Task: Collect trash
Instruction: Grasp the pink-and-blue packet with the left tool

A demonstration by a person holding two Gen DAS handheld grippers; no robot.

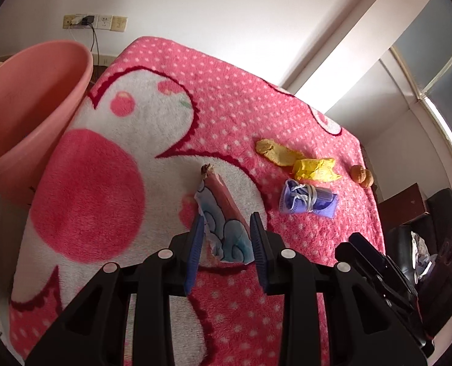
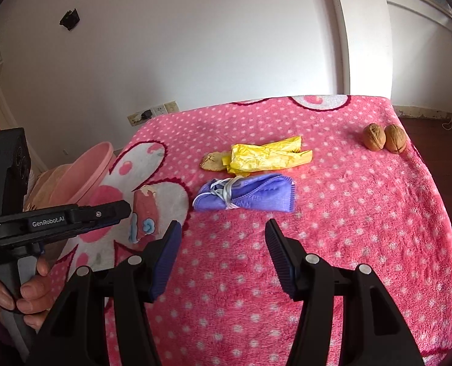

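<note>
Left gripper [image 1: 226, 228]: jaws spread either side of a torn pink-and-blue wrapper [image 1: 222, 216]; the wrapper sits between them, but whether the pads press it cannot be told.
Right gripper [image 2: 222, 238]: jaws spread and empty over the pink spotted blanket [image 2: 347, 244].
Just ahead of the right jaws: a rolled purple mask [image 2: 247, 196] tied with its white straps, lying flat.
Beyond the mask: a crumpled yellow wrapper [image 2: 268, 157], touching a pale scrap [image 2: 212, 161] at its left end.
Far right of the right jaws: two walnuts [image 2: 384, 141], side by side near the blanket's edge.
Left of the left jaws: a pink bin [image 1: 27, 116], its rim beside the blanket.
Risk, left: the thin wrapper could slide out if the jaws close on its loose torn edge alone.
Risk, right: closing low could snag the fluffy blanket along with the mask.
Risk, walnuts: round shells could roll off the edge if nudged.
</note>
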